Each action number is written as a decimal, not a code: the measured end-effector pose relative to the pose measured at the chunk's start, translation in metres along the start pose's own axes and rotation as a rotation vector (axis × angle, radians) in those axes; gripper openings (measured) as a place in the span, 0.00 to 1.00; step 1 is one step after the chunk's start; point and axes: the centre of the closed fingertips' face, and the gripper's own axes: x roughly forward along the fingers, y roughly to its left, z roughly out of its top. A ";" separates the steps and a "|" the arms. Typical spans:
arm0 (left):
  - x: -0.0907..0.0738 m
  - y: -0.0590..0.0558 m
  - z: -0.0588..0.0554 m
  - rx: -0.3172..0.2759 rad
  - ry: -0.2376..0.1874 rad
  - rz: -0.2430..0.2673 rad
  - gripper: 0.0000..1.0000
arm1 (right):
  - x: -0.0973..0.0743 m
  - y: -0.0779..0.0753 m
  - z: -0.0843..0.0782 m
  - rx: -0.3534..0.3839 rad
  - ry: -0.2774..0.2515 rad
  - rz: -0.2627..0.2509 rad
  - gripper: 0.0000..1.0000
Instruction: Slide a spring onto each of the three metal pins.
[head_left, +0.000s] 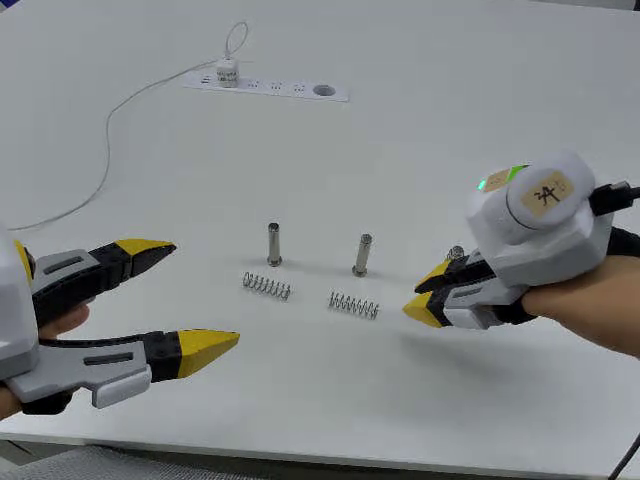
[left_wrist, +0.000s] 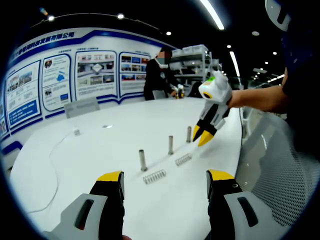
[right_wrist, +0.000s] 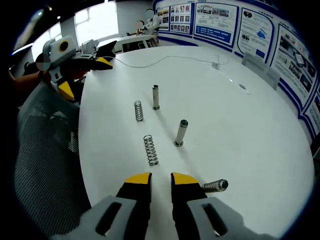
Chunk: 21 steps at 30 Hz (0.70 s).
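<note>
I'm holding my left claw (head_left: 205, 293) wide and my right claw (head_left: 412, 300) narrow, both empty; two springs (head_left: 266, 285) are lying on the bench (head_left: 400, 150) before two bare pins (head_left: 273, 244), the third pin (right_wrist: 216, 186) wearing its spring.

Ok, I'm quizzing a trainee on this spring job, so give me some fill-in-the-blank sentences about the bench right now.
1. Loose springs lying on the table: ___.
2. The pin beside the right gripper already wears a ___.
3. The left gripper has its jaws wide ___, holding nothing.
4. The two bare pins stand ___.
Missing: two; spring; open; upright.
</note>
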 end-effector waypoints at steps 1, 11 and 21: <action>0.000 0.000 0.000 -0.001 -0.001 0.000 0.68 | 0.002 0.001 0.003 -0.011 0.000 0.006 0.16; 0.001 -0.001 0.000 0.000 0.001 -0.006 0.68 | 0.025 0.010 0.027 -0.100 0.016 0.056 0.17; 0.001 -0.002 0.000 -0.004 -0.002 -0.007 0.69 | 0.049 0.017 0.039 -0.179 0.063 0.091 0.17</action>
